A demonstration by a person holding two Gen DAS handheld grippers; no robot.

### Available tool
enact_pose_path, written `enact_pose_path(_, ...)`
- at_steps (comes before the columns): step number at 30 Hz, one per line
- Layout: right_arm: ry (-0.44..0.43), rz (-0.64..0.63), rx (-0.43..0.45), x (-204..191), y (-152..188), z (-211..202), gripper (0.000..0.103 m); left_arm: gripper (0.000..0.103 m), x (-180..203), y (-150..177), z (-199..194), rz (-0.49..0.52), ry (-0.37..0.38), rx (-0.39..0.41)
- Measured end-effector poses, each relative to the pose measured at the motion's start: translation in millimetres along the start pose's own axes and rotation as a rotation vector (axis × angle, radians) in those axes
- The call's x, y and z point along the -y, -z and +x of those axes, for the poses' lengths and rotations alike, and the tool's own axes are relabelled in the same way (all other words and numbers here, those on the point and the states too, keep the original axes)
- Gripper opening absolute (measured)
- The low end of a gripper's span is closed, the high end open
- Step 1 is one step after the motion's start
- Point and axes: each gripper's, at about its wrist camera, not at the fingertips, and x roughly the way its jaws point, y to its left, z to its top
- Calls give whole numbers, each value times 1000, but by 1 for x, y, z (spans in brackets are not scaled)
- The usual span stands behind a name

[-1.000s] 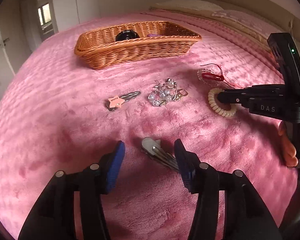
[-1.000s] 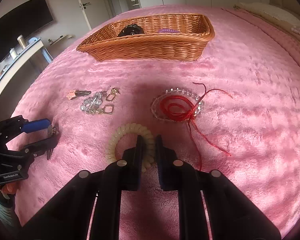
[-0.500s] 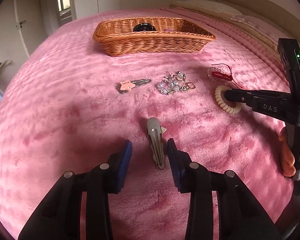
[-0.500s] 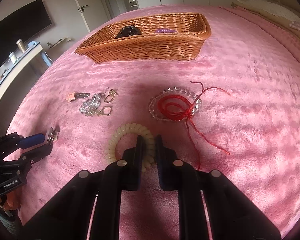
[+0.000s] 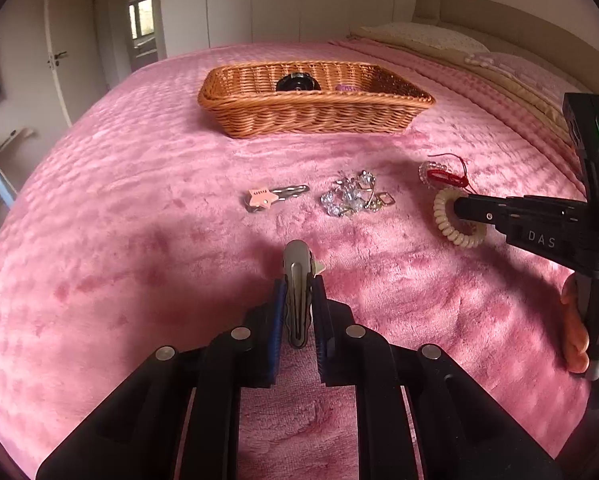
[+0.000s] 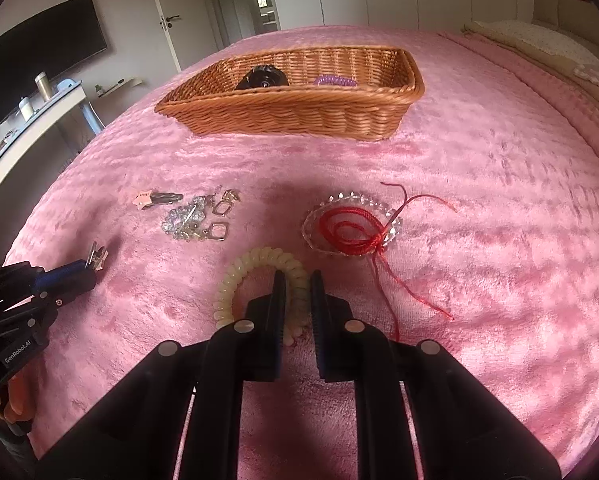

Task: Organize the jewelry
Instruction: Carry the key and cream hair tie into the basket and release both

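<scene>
My left gripper (image 5: 298, 286) is shut on a silver hair clip (image 5: 297, 268) that lies on the pink bedspread; the clip also shows in the right wrist view (image 6: 96, 257). My right gripper (image 6: 298, 280) is shut on the rim of a cream spiral hair tie (image 6: 255, 276), which also shows in the left wrist view (image 5: 445, 226). A wicker basket (image 5: 311, 114) stands beyond, holding a black item (image 5: 297, 80) and a purple hair tie (image 6: 334, 80).
On the bedspread lie a pink star hair clip (image 5: 261, 197), a pile of crystal jewelry (image 5: 349, 198) and a clear bead bracelet with red cord (image 6: 353, 226). Pillows (image 5: 423, 40) lie at the far right. A desk (image 6: 31, 120) stands left of the bed.
My left gripper has moved forward around the silver clip and closed on it. My right gripper has stayed shut on the cream hair tie.
</scene>
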Motion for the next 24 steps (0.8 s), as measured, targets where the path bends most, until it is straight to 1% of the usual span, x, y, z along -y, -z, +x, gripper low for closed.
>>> enact_pose_path(4, -7, -1, 95, -3, -3, -22, 10, 12, 0, -12, -20, -16, 24, 69)
enact_pose_path(6, -29, 8, 145, -5, -8, -37, 10, 12, 2, -23, -33, -13, 34, 103)
enact_pose_path(8, -20, 21, 188, -4, -16, -51, 10, 12, 4, -38, -45, -3, 46, 138)
enact_pose_path(10, -13, 33, 231, -1, -31, -67, 10, 12, 7, -60, -55, 5, 61, 180)
enact_pose_path(13, 8, 20, 259, 0, -65, -76, 10, 12, 9, -92, -62, -1, 83, 239)
enact_pose_path(15, 1, 26, 273, 5, -92, -78, 10, 12, 5, -117, -58, -22, 84, 268)
enact_pose_path(17, 16, 20, 291, 8, -120, -73, 10, 12, 0, -142, -49, -50, 86, 284)
enact_pose_path(18, 27, 18, 295, 9, -135, -67, 10, 12, -4, -153, -43, -61, 91, 292)
enact_pose_path(20, 31, 28, 287, 13, -156, -53, 10, 12, -10, -174, -26, -83, 86, 310)
enact_pose_path(22, 36, 51, 268, 19, -175, -34, 10, 12, -15, -191, -5, -92, 80, 322)
enact_pose_path(24, 39, 67, 257, 24, -188, -16, 10, 12, -20, -201, 14, -103, 71, 327)
